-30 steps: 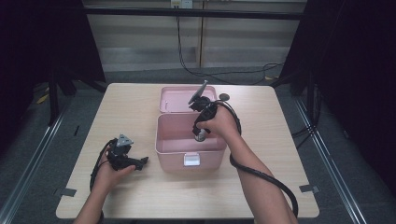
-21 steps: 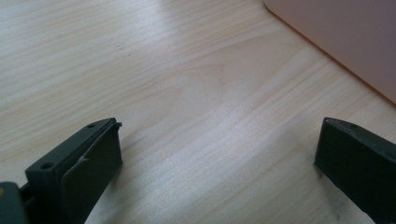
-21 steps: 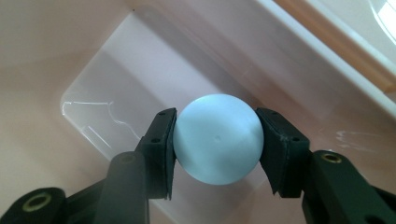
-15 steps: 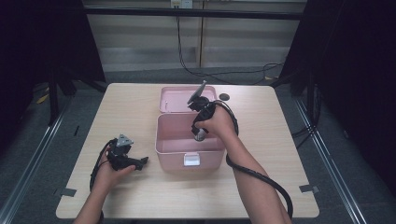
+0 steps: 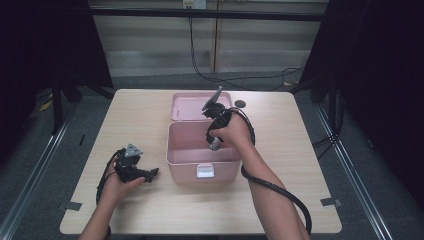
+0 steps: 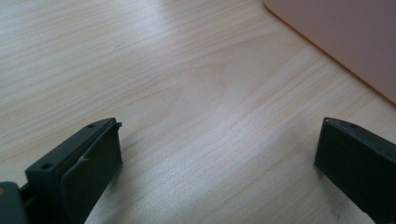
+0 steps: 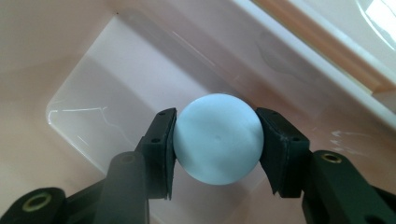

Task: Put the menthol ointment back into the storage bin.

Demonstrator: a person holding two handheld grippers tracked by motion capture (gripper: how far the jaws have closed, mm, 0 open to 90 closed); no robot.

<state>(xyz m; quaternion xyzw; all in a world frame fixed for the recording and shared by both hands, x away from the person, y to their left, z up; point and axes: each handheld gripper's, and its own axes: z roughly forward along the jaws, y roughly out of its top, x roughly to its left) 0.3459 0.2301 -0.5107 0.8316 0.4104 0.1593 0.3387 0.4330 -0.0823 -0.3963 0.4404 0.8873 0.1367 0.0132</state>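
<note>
Right hand-held gripper (image 7: 215,140) clamps pale blue ball (image 7: 218,138), little moved from a second ago, over open pink box (image 5: 190,157): release likely imminent. Left hand-held gripper (image 6: 219,172), at box's 9 o'clock, rests wide on surface (image 5: 150,210).

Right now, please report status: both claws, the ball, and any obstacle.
Right claw shut on light blue ball, inside open pink box. Left claw open over bare table, beside the box. No obstacle visible.

Pale blue ball (image 7: 218,138), pink box (image 5: 186,145), light wood-grain table (image 5: 290,150).
</note>
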